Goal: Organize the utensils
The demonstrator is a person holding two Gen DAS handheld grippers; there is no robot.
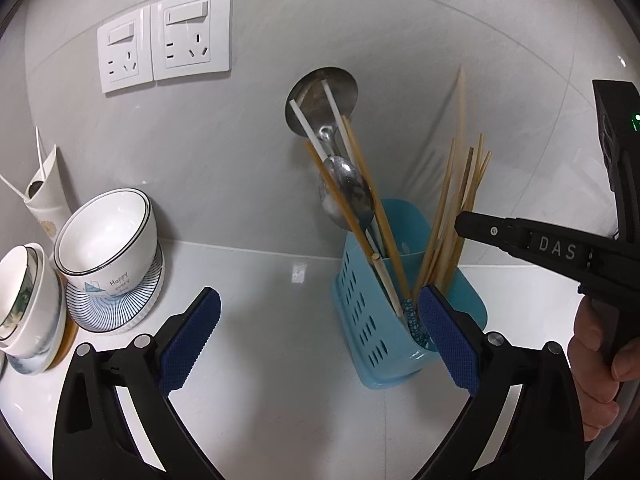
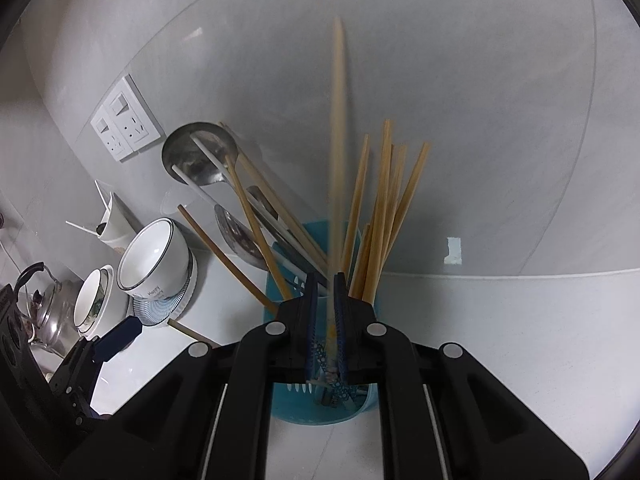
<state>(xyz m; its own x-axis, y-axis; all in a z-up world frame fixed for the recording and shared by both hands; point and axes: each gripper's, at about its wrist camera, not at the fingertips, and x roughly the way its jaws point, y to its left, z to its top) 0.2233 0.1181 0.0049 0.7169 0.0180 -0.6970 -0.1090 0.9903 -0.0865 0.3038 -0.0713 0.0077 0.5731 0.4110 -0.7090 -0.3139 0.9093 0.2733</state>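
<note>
A blue slotted utensil caddy (image 1: 372,320) (image 2: 320,408) stands on the white counter by the wall. Its left part holds a steel ladle (image 1: 320,96), a steel spoon (image 1: 346,196) and a few chopsticks. Its right part holds a bundle of wooden chopsticks (image 1: 460,200) (image 2: 384,208). My right gripper (image 2: 326,280) (image 1: 460,220) hovers over the caddy. One blurred chopstick (image 2: 338,140) stands upright between its pads, which are slightly apart and not pressing on it. My left gripper (image 1: 320,294) is wide open and empty just in front of the caddy; its right finger (image 1: 444,332) is by the caddy's rim.
Left of the caddy, a white bowl (image 1: 108,232) sits on a striped plate (image 1: 116,304), with more stacked bowls (image 1: 24,296) beside it. Two wall sockets (image 1: 164,36) are above. A steel kettle (image 2: 52,304) stands far left. A person's hand (image 1: 600,360) grips the right tool.
</note>
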